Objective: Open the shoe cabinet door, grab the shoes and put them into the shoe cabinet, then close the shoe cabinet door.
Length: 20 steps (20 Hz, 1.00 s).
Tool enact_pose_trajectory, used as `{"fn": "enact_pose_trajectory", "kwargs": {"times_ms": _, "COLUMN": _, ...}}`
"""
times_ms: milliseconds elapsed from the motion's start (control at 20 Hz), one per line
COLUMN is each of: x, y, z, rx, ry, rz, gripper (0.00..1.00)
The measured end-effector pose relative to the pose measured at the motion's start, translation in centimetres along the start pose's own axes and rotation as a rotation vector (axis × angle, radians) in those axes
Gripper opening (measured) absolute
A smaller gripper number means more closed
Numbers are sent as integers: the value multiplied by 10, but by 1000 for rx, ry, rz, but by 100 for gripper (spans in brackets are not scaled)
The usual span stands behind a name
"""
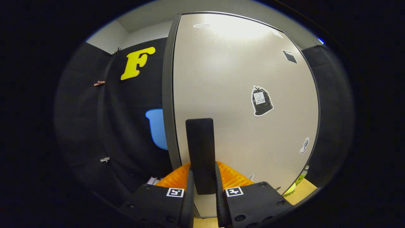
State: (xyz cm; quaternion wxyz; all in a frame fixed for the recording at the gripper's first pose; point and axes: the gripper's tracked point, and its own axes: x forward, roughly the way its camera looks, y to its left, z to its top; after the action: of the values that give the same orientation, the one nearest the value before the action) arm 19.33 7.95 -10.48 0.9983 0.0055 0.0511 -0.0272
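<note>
The fingers [204,190] are clenched on the dark upright handle [200,155] of the cabinet door [240,95], one on each side of it, pressing it between them. The pale door stands just ahead, with a dark edge along its left side and a few stickers [262,101] on its face. Something yellow-green [295,183], perhaps a shoe, peeks out past the door's lower right edge, on a wooden floor [303,190].
</note>
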Motion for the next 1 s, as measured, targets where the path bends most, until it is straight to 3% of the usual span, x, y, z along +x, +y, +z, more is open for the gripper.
{"fn": "enact_pose_trajectory", "kwargs": {"times_ms": 200, "x": 0, "y": -1, "z": -2, "rx": 19, "ry": 27, "rz": 17, "gripper": 32}}
{"fn": "enact_pose_trajectory", "kwargs": {"times_ms": 300, "x": -2, "y": -1, "z": -2, "rx": 8, "ry": 35, "rz": 16, "gripper": 24}}
{"fn": "enact_pose_trajectory", "kwargs": {"times_ms": 1000, "x": -70, "y": -19, "z": -1, "rx": 24, "ry": 51, "rz": 88, "gripper": 24}}
